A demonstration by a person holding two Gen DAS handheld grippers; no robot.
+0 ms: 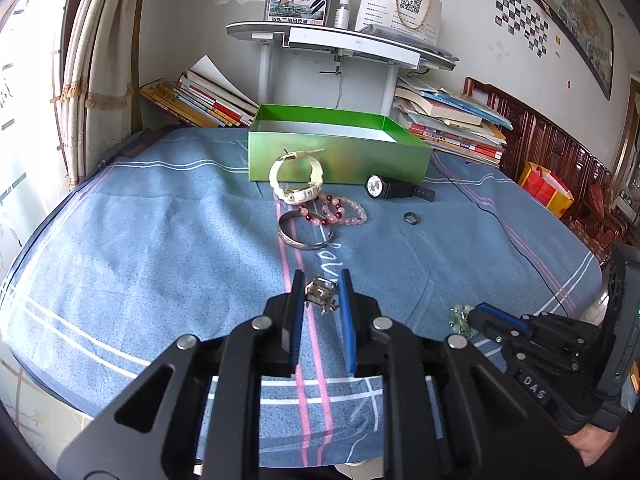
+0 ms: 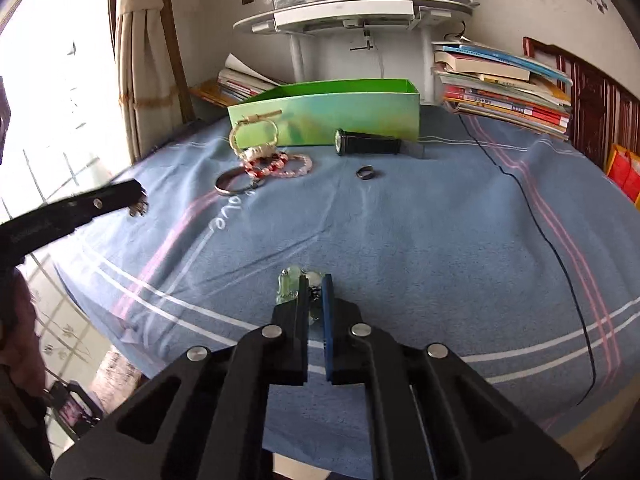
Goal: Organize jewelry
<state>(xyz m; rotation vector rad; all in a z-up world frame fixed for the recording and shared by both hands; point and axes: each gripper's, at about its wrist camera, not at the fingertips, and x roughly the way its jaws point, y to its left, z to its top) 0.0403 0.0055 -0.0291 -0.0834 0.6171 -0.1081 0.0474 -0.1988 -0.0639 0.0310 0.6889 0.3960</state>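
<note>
While left tongs [image 1: 321,294] clamp a metal trinket [image 1: 319,293], right tongs [image 2: 315,294] pinch green beads [image 2: 289,285] (partly hidden).

Bright daylight floods from the blown-out window [image 2: 60,80] at left, and fisheye distortion bends and darkens the edges.

A blue striped cloth [image 1: 160,216] covers the table. Bright light comes in a window [image 2: 48,80] on the left, next to a tied cream curtain [image 1: 100,60]. A grey shelf [image 1: 340,40] stands by the white wall [image 1: 472,68], with piles of books [image 1: 452,120] beside it.
</note>
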